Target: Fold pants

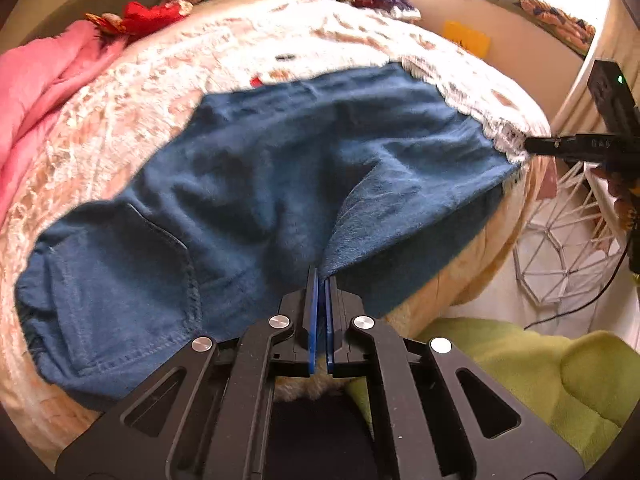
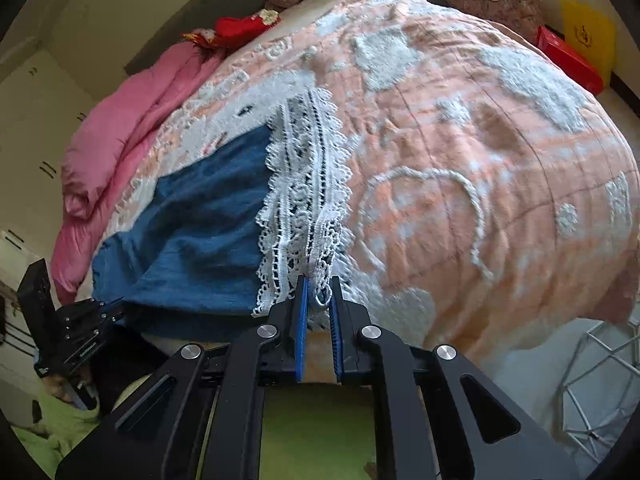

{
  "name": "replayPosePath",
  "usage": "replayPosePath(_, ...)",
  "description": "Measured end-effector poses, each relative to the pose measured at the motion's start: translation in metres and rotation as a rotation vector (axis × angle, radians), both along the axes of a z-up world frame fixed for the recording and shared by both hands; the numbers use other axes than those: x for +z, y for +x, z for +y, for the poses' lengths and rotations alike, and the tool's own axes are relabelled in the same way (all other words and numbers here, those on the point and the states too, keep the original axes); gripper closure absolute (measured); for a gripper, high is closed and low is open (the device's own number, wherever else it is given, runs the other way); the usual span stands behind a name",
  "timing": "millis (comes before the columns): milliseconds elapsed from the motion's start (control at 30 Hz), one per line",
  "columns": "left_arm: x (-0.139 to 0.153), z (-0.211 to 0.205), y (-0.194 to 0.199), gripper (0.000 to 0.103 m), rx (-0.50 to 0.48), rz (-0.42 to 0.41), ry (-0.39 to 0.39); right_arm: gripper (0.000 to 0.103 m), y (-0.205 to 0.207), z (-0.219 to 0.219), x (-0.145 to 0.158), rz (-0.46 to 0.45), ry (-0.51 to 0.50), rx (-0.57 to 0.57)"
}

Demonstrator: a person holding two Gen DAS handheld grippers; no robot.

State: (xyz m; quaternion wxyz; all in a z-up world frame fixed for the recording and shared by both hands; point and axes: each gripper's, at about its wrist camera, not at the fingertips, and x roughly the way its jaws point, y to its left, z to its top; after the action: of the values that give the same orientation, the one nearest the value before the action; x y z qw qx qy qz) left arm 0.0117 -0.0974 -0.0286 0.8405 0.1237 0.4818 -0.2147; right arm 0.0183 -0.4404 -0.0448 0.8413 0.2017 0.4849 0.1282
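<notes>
The blue denim pants with white lace cuffs (image 1: 280, 184) lie spread across a bed covered by a peach quilt with tufted white patterns (image 2: 480, 160). In the left wrist view they fill the middle of the frame, with a stitched back pocket (image 1: 120, 280) at the lower left and the lace trim running off toward the right edge.

The left hand-held gripper (image 1: 322, 280) sits at the bottom centre of its own view. Its blue-padded fingers (image 1: 312, 312) are pressed nearly together, clamped on a raised fold of denim at the near edge of the pants, and the cloth rises to a peak where they pinch it.

The right hand-held gripper (image 2: 318, 292) is at the bottom centre of its view. Its jaws stand a little apart, closed around the white lace cuff (image 2: 304, 200), a loop of which sits between the blue pads. The lace runs up the middle of that frame, with denim to its left.

A crumpled pink blanket (image 2: 120, 140) lies along the far left of the bed. A white wire-frame basket (image 1: 568, 240) stands on the floor at the right of the left wrist view, and a green cushion (image 1: 540, 380) fills the lower right corner.
</notes>
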Motion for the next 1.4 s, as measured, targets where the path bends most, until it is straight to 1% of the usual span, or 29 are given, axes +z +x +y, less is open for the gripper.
replayPosePath(100, -0.016, -0.005, 0.002, 0.103, -0.011, 0.049, 0.033, 0.094, -0.001, -0.001, -0.006, 0.018, -0.005, -0.003)
replayPosePath(167, -0.024, -0.006, 0.005, 0.102, -0.014, 0.075, 0.040, 0.093, 0.000, -0.002, -0.014, 0.036, -0.002, -0.008)
replayPosePath(267, -0.026, -0.003, 0.009, 0.102, -0.009, 0.098, 0.016, 0.086, 0.003, -0.005, -0.022, 0.065, -0.003, -0.019)
replayPosePath(333, -0.025, 0.000, 0.009, 0.102, -0.010, 0.105, 0.001, 0.082, 0.001, -0.008, -0.020, 0.064, -0.002, -0.026)
replayPosePath(400, -0.024, 0.001, 0.007, 0.102, -0.010, 0.108, -0.007, 0.073, -0.001, -0.011, -0.013, 0.050, -0.008, -0.040)
replayPosePath(467, -0.023, 0.002, 0.005, 0.101, -0.009, 0.108, -0.017, 0.069, -0.003, -0.014, -0.002, 0.011, -0.012, -0.055)
replayPosePath(533, -0.021, 0.003, 0.004, 0.100, -0.004, 0.102, -0.021, 0.067, -0.005, -0.010, 0.011, -0.036, -0.050, -0.052)
replayPosePath(600, -0.018, 0.002, 0.004, 0.099, 0.004, 0.087, -0.016, 0.064, -0.005, 0.007, 0.022, -0.091, -0.071, 0.017)
replayPosePath(700, -0.018, 0.001, 0.004, 0.099, -0.001, 0.085, -0.019, 0.060, -0.006, 0.052, 0.030, -0.161, -0.122, 0.193)
replayPosePath(733, -0.019, 0.000, 0.005, 0.099, -0.001, 0.088, -0.019, 0.058, -0.009, 0.073, 0.030, -0.190, -0.168, 0.271)
replayPosePath(767, -0.020, 0.000, 0.006, 0.099, 0.001, 0.089, -0.020, 0.054, -0.011, 0.089, 0.028, -0.209, -0.213, 0.324)
replayPosePath(800, -0.020, 0.000, 0.006, 0.099, 0.001, 0.089, -0.023, 0.054, -0.014, 0.110, 0.025, -0.237, -0.288, 0.400)
replayPosePath(867, -0.019, 0.001, 0.008, 0.099, 0.006, 0.085, -0.029, 0.054, -0.021, 0.143, 0.017, -0.290, -0.427, 0.510)
replayPosePath(900, -0.018, 0.001, 0.008, 0.099, 0.007, 0.081, -0.033, 0.054, -0.024, 0.161, 0.010, -0.326, -0.513, 0.568)
replayPosePath(967, -0.015, 0.002, 0.008, 0.100, 0.007, 0.075, -0.042, 0.054, -0.025, 0.183, 0.001, -0.346, -0.572, 0.642)
replayPosePath(1033, -0.011, 0.004, 0.007, 0.101, 0.005, 0.069, -0.052, 0.054, -0.027, 0.195, -0.005, -0.380, -0.607, 0.688)
replayPosePath(1067, -0.010, 0.005, 0.006, 0.101, 0.001, 0.066, -0.057, 0.056, -0.027, 0.203, -0.009, -0.401, -0.638, 0.713)
replayPosePath(1133, -0.005, 0.005, 0.004, 0.102, -0.005, 0.058, -0.064, 0.058, -0.025, 0.211, -0.017, -0.399, -0.698, 0.731)
replayPosePath(1167, -0.004, 0.006, 0.004, 0.102, -0.007, 0.054, -0.066, 0.071, -0.023, 0.214, -0.020, -0.407, -0.729, 0.737)
replayPosePath(1200, -0.002, 0.007, 0.002, 0.102, -0.008, 0.050, -0.068, 0.091, -0.020, 0.216, -0.023, -0.407, -0.745, 0.752)
replayPosePath(1233, -0.001, 0.008, 0.002, 0.102, -0.009, 0.047, -0.071, 0.095, -0.018, 0.217, -0.024, -0.399, -0.740, 0.759)
replayPosePath(1267, 0.000, 0.009, 0.000, 0.102, -0.013, 0.048, -0.069, 0.096, -0.017, 0.216, -0.024, -0.393, -0.724, 0.763)
replayPosePath(1300, 0.000, 0.009, 0.000, 0.102, -0.016, 0.047, -0.064, 0.099, -0.017, 0.214, -0.022, -0.386, -0.699, 0.774)
replayPosePath(1400, -0.002, 0.009, -0.007, 0.102, -0.041, 0.060, -0.057, 0.100, -0.022, 0.206, -0.017, -0.391, -0.671, 0.810)
